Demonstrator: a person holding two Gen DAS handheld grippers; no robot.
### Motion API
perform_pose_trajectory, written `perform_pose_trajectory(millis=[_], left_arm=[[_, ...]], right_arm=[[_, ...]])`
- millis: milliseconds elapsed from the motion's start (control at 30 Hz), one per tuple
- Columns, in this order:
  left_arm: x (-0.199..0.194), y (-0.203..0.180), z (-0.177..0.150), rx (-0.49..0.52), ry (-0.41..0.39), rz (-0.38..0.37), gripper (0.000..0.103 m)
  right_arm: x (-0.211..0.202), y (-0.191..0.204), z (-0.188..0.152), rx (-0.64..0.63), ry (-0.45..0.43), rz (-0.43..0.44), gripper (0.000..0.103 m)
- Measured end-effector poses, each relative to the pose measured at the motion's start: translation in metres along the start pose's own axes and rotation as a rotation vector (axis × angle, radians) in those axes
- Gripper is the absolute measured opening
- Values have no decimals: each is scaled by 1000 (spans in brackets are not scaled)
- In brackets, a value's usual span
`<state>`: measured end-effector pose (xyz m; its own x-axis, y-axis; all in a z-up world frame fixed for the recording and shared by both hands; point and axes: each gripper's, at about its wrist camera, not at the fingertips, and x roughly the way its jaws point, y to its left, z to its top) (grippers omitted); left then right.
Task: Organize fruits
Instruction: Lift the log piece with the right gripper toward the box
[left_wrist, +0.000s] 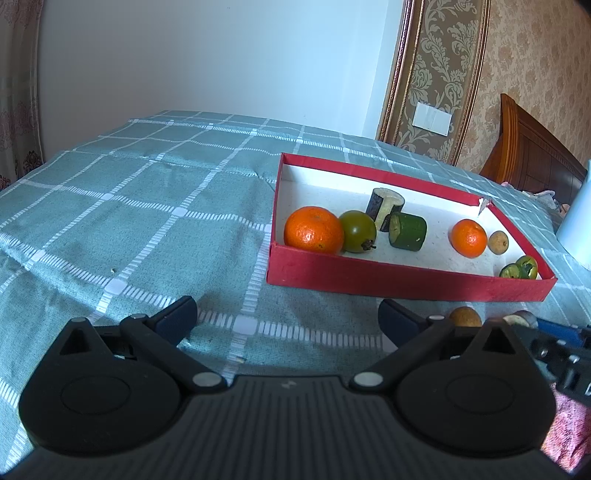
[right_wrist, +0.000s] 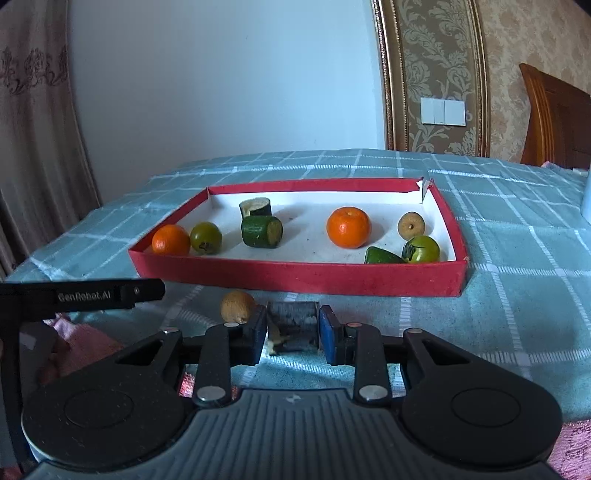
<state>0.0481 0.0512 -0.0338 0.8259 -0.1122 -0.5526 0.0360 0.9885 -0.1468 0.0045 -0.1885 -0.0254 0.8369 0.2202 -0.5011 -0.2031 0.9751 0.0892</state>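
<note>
Where the red tray (right_wrist: 295, 282) sits on the checked cloth (right_wrist: 517, 258), oranges, green fruits and cut cucumber pieces lie inside it. Just in front of its near wall, the right gripper (right_wrist: 292, 334) is clamped on a dark cut chunk (right_wrist: 293, 321), a brown longan (right_wrist: 236, 305) beside it. "GenRobot.AI" reads white on the left gripper (left_wrist: 288, 317), whose jaws stand wide and empty.
</note>
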Motion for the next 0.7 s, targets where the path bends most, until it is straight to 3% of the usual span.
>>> perform_pose_trajectory(millis=[333, 500, 700], left_arm=[[0, 1, 0, 0, 0, 0, 103], [0, 1, 0, 0, 0, 0, 103], [0, 1, 0, 0, 0, 0, 103]], right_arm=[[-10, 0, 13, -42, -42, 3, 29], [-16, 1, 29, -90, -87, -14, 18], [-17, -9, 31, -76, -81, -32, 17]])
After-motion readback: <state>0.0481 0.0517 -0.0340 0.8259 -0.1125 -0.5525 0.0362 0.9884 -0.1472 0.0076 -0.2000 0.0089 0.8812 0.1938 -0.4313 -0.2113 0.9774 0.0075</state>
